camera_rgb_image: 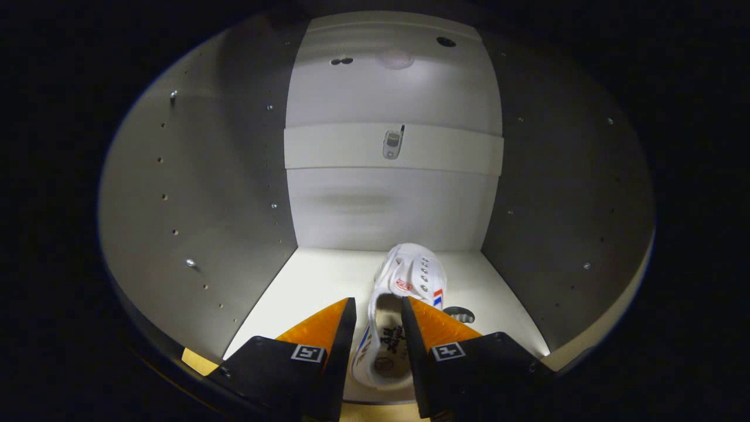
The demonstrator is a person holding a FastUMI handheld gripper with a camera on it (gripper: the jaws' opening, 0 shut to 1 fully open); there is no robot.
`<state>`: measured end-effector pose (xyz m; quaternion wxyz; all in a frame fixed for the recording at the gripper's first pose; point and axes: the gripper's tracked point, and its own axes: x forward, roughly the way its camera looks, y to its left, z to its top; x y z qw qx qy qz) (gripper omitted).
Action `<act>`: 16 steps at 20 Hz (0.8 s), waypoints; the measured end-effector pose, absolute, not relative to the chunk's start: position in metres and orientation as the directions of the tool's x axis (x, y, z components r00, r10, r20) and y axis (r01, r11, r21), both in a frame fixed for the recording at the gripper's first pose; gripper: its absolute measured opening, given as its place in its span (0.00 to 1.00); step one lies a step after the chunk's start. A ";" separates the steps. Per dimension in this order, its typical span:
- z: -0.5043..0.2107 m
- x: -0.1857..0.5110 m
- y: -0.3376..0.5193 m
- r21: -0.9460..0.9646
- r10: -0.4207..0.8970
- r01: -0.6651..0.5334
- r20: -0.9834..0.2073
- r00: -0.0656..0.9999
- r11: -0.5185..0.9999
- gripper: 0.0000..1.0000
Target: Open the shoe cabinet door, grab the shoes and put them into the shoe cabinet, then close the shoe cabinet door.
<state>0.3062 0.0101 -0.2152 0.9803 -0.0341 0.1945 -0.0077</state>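
Cabinet (193, 193): pale interior, bottom shelf (316, 281) carrying the shoe.
Shoe (404, 287): white, toe toward the cabinet's back panel.
Gripper (378, 310): fingers spread, straddling the shoe's heel opening.

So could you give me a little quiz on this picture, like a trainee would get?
1. True or false: the white shoe lies on the cabinet floor.
2. Where is the shoe relative to the fingers?
3. The shoe's toe points: A) at the back wall, B) at the camera.

Key: 1 true. 2 between them, its heel end in the gap, toe beyond their tips. 3 A.
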 end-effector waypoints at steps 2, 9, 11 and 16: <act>-0.199 0.287 0.015 -0.060 -0.023 0.002 -0.355 0.935 0.998 0.59; -0.128 0.184 0.039 -0.027 0.004 -0.011 -0.247 0.969 1.000 0.95; -0.105 0.143 0.044 -0.003 0.022 -0.024 -0.212 0.977 1.000 0.99; -0.066 0.043 0.049 0.056 0.082 -0.074 -0.157 0.984 0.996 0.99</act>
